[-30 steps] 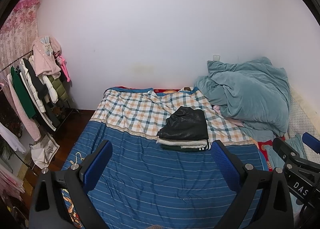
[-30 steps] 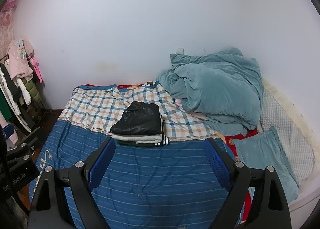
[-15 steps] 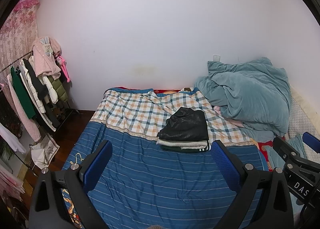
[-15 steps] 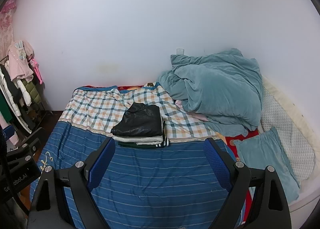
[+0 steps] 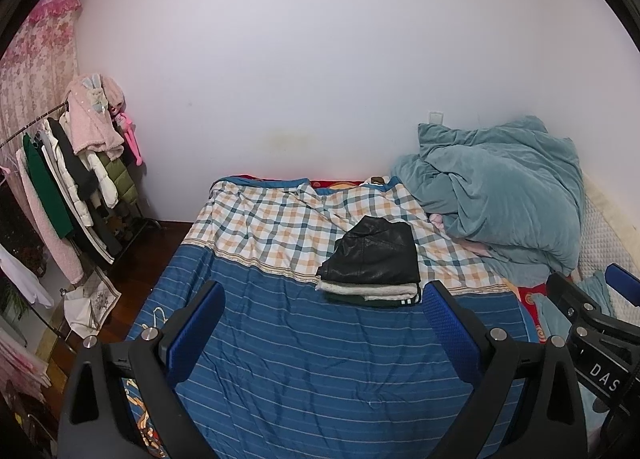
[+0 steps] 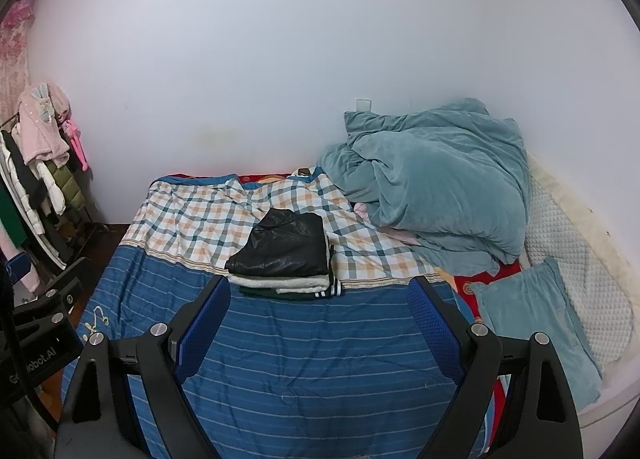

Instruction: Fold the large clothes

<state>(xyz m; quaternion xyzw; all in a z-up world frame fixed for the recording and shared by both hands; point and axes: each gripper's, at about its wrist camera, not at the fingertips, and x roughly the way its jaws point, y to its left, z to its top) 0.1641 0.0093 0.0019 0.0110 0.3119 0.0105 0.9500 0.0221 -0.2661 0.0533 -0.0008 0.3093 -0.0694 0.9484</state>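
Nothing moved really, both views same as before. Left tool [image 5: 322,313] wide, empty; right tool [image 6: 318,309] same. Folded clothes stack [image 5: 374,265] mid-bed [image 5: 300,371], on plaid/blue seam. Risk: careless reach clips stack, topples black jacket [image 6: 284,247].

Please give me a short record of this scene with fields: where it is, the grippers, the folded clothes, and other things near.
place: bed with blue striped and checked cover, by a white wall
left gripper: open, empty, above the striped part
right gripper: open, empty, above the striped part
folded pile: black garment on top, white one under it, dark one with white stripes at the bottom
teal duvet: bunched at the right of the pile
teal pillow: right edge of the bed
clothes rack: left, with hanging clothes
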